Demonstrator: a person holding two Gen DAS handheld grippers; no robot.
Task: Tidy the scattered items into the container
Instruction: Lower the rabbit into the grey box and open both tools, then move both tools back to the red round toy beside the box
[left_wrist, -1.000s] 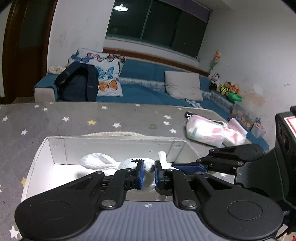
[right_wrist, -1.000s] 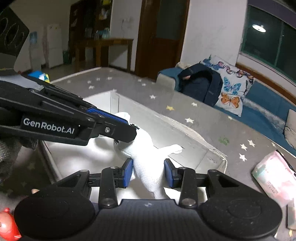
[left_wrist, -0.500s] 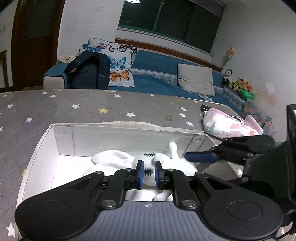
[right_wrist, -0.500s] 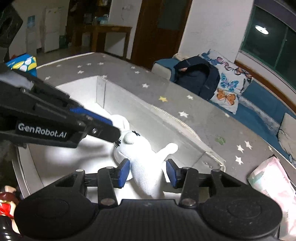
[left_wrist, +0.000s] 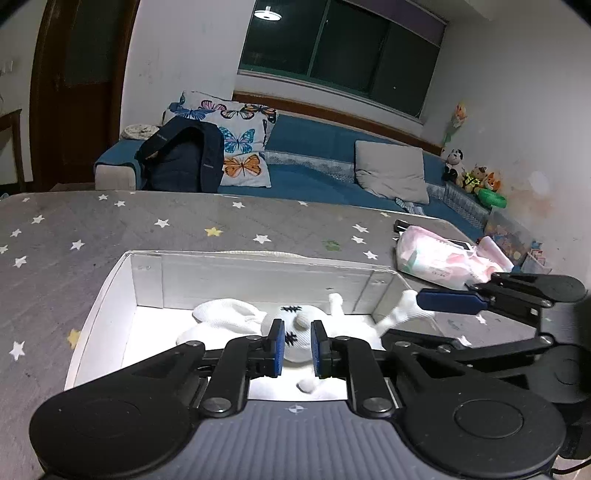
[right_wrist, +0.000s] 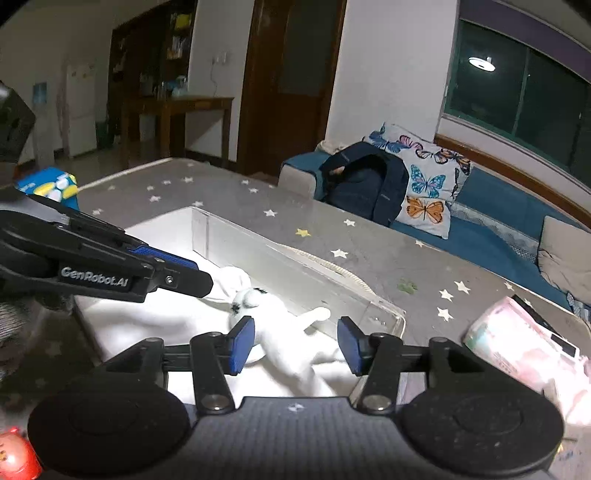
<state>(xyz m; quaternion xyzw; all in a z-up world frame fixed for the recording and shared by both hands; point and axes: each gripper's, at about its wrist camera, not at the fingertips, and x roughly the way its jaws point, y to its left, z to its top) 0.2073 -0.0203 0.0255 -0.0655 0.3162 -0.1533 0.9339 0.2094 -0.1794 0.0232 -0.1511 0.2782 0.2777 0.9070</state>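
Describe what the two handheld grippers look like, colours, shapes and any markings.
Both are matte black. The left gripper and right gripper have linkage arms with silver pivot screws, round discs at the base, a ribbed grey body, and ribbed blue finger pads. The left one's side reads "GenRobot.AI" in white.

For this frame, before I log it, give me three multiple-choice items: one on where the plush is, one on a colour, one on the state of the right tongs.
1. Where is the white plush?
A. Inside the white box
B. On the sofa
C. On the floor

2. What colour are the pads of the right tongs?
A. Red
B. Blue
C. Green

3. How do the right tongs stand?
A. Shut on the plush
B. Shut on the pink pack
C. Open, jaws apart on either side of the plush

Key: 1 A, the plush lies on the box floor below its far wall. 2 B, both pads show blue in the right wrist view. 3 C, gaps show between each pad and the plush, while the left tongs sit close about its head.
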